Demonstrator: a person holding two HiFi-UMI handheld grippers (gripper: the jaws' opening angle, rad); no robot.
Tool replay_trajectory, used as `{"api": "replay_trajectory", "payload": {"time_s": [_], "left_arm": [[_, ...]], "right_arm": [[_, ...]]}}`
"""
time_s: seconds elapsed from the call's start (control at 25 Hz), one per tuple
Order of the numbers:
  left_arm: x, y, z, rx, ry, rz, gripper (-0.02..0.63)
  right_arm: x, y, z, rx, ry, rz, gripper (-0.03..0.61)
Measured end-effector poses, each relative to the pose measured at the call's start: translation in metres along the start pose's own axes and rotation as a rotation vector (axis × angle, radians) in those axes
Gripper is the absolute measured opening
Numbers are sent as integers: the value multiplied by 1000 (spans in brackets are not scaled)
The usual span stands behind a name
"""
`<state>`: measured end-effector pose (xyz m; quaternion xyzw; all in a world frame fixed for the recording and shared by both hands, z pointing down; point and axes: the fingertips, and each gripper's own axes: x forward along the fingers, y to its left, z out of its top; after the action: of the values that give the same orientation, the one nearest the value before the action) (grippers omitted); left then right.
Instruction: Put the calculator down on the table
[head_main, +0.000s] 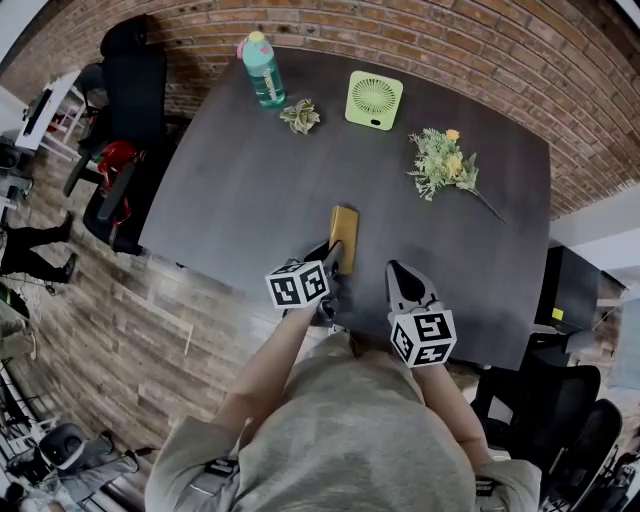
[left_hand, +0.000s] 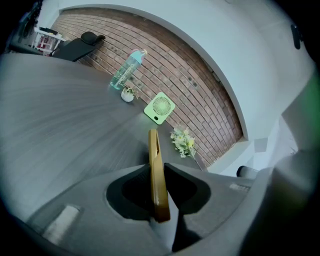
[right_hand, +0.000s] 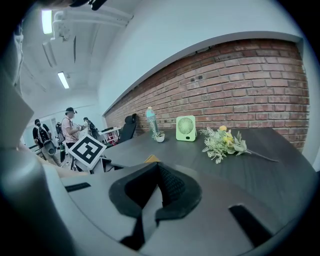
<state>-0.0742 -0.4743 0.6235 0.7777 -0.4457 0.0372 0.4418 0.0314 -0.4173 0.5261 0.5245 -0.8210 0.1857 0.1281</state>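
Your left gripper (head_main: 334, 256) clamps the flat mustard-yellow calculator (head_main: 344, 228) edge-on; tip it flat onto the dark grey table (head_main: 240, 190) before releasing. Right gripper (right_hand: 153, 194) closed, empty.

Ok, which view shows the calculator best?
Head view: the calculator shows its broad face, sticking out of the left gripper. The left gripper view has it edge-on between the jaws; the right gripper view catches only a corner.
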Motion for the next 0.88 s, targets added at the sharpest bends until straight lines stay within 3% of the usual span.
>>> {"api": "replay_trajectory", "payload": {"time_s": [0.88], "left_arm": [[5, 23, 3, 172, 56, 173, 132]], "right_arm": [[-8, 2, 2, 0, -10, 3, 2]]}}
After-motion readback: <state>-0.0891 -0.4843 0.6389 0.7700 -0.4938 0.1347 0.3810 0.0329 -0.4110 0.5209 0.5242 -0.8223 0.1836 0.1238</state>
